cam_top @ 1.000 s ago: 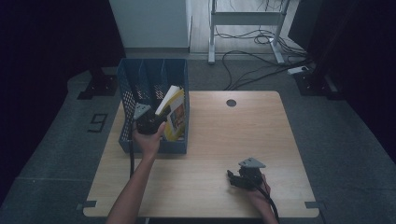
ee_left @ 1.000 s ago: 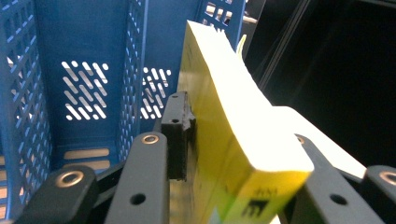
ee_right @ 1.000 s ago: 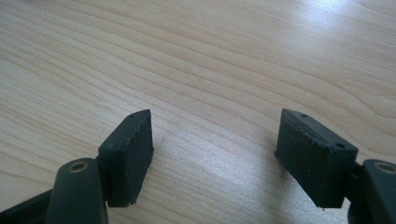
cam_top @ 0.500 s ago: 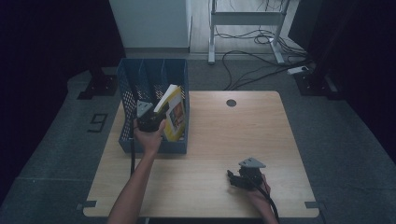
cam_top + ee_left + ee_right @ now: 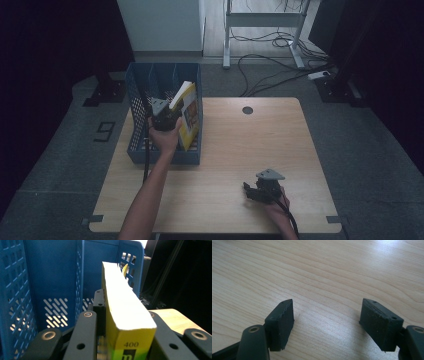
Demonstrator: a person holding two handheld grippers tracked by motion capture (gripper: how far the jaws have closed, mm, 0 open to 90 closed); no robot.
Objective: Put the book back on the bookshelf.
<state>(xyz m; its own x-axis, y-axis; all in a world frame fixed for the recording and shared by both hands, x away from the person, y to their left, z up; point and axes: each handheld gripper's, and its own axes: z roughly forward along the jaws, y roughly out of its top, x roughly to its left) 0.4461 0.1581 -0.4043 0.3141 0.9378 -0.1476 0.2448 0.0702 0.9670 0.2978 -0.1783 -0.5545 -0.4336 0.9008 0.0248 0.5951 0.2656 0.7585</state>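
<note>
Dark floor and trailing cables surround the light wooden desk [image 5: 225, 150], where my left hand-held gripper [image 5: 167, 114] has its jaws clamped on the thick yellow-covered book [image 5: 125, 312], which stands tilted in the rightmost slot of the blue perforated plastic file holder [image 5: 137, 125] at the desk's left edge. My right hand-held gripper [image 5: 325, 325] rests near the front of the desk with its jaws wide apart and nothing between them. I judge the risk to be that the grip sits at one end of the heavy book, so it may pivot or slip, catch the divider wall and drag the light holder with it.
</note>
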